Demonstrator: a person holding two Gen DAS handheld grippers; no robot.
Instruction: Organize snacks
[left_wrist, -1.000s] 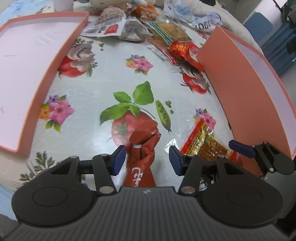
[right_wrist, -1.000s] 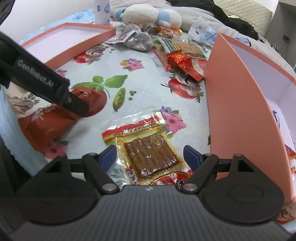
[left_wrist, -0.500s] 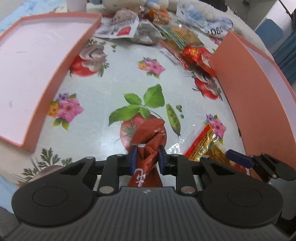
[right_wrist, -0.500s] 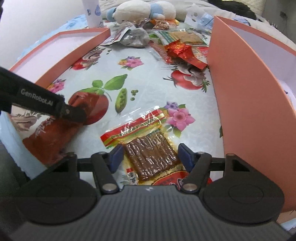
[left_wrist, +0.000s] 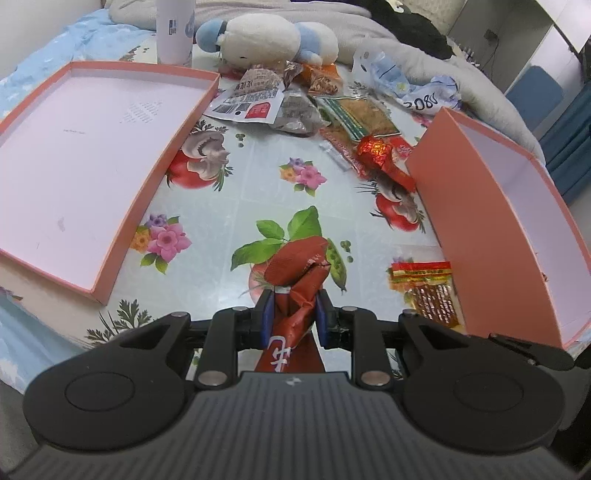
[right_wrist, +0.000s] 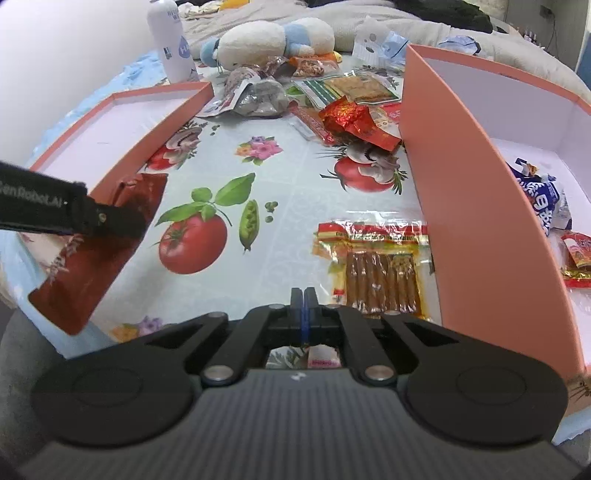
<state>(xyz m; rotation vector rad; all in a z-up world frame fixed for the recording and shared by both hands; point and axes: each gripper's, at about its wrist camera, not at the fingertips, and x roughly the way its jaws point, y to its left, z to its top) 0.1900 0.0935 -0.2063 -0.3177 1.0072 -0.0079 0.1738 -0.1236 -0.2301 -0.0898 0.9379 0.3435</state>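
My left gripper (left_wrist: 293, 314) is shut on a crumpled red snack bag (left_wrist: 299, 262) and holds it above the flowered tablecloth. The right wrist view shows the same red bag (right_wrist: 92, 266) hanging from the left gripper's fingers (right_wrist: 110, 218) at the left. My right gripper (right_wrist: 304, 299) is closing, its pads pressed together with nothing visible between them. A clear packet of brown sticks (right_wrist: 380, 273) lies flat just right of its fingertips, beside the deep box. That packet (left_wrist: 428, 291) also shows in the left wrist view.
A shallow orange tray (left_wrist: 159, 184) lies at the left. A deep orange box (right_wrist: 461, 184) stands at the right, with a blue bag (right_wrist: 543, 203) and a red packet (right_wrist: 580, 258) inside. Several snack packets (left_wrist: 332, 110), a plush toy (left_wrist: 266, 37) and a white bottle (left_wrist: 173, 29) are at the back.
My left gripper shut on the red bag and lifted it off the table. My right gripper's jaws went from wide around the stick packet to fully together, and the packet now lies to their right.
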